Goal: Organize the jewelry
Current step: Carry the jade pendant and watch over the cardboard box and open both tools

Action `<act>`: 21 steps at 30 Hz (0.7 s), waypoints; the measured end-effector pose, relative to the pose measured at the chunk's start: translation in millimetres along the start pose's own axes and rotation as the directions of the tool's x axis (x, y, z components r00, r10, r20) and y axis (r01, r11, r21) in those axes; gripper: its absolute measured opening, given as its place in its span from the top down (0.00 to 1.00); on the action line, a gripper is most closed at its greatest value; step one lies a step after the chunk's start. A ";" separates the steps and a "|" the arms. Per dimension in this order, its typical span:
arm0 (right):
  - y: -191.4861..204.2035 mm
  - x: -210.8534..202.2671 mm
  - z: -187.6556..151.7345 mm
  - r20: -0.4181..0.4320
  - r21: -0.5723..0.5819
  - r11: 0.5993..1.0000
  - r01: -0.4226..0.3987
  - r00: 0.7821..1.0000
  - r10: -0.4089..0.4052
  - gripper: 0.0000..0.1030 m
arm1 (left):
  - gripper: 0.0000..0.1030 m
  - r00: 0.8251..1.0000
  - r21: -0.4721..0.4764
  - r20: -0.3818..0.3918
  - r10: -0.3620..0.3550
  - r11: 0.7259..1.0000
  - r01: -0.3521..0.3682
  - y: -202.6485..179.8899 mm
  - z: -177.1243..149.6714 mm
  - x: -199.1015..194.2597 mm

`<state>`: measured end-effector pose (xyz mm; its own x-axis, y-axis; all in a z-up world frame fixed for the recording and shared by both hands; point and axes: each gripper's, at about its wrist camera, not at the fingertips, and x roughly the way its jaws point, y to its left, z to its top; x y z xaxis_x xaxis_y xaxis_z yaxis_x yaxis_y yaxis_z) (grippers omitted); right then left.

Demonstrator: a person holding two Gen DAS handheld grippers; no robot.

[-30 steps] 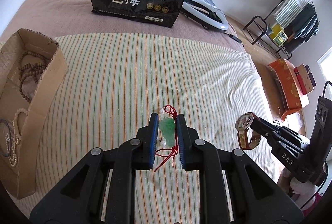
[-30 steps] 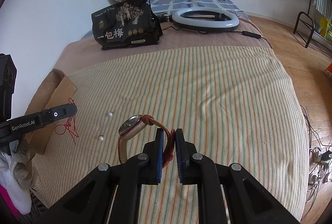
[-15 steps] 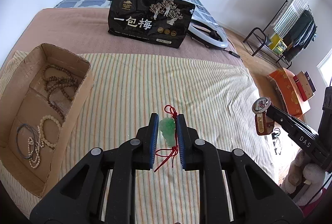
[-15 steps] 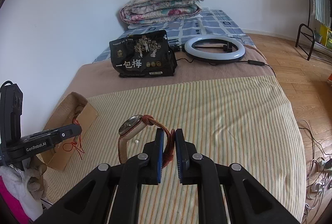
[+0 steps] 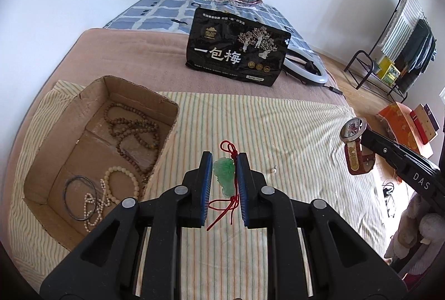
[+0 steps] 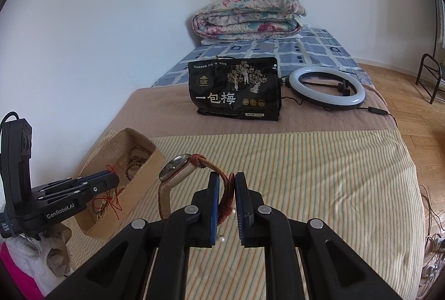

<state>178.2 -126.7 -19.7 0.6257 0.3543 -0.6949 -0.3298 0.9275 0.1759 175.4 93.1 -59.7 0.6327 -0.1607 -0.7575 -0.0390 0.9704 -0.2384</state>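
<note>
Black left gripper point(image 5: 224, 177), marked "GenRobot.AI", clamps a jade pendant point(image 5: 224, 175); right gripper point(image 6: 225, 198), "DAS", clamps a watch point(image 6: 178, 169).

A green jade pendant point(image 5: 224, 175) on a red knotted cord point(image 5: 228, 147) hangs upright, clamped between blue pads, the cord's loose ends trailing below. At its 9 o'clock sits an open cardboard box point(image 5: 69, 116) holding brown bead strands point(image 5: 130, 130), a cream bead bracelet point(image 5: 122, 183), a dark bangle point(image 5: 79, 197) and small pearls. At 3 o'clock a wristwatch point(image 5: 353, 130) with reddish-brown strap point(image 6: 226, 194) is pinched aloft, face tilted.
</note>
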 end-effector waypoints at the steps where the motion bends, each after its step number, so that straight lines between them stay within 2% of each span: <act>1: 4.8 2.2 1.0 0.000 -0.004 1.000 -0.007 1.000 0.007 0.91 | 0.84 1.000 -0.008 0.004 0.006 1.000 -0.006 4.5 0.5 -1.8; 21: 84.3 58.0 12.7 -0.033 -0.077 0.991 -0.113 0.993 0.110 0.91 | 0.84 0.986 -0.044 0.063 0.157 0.987 -0.154 64.0 -1.1 -19.1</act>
<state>195.7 -26.5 -36.3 0.5620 0.4504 -0.6937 -0.4519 0.8697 0.1986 159.9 158.1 -61.2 0.6664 0.0052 -0.7456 -0.1704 0.9746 -0.1454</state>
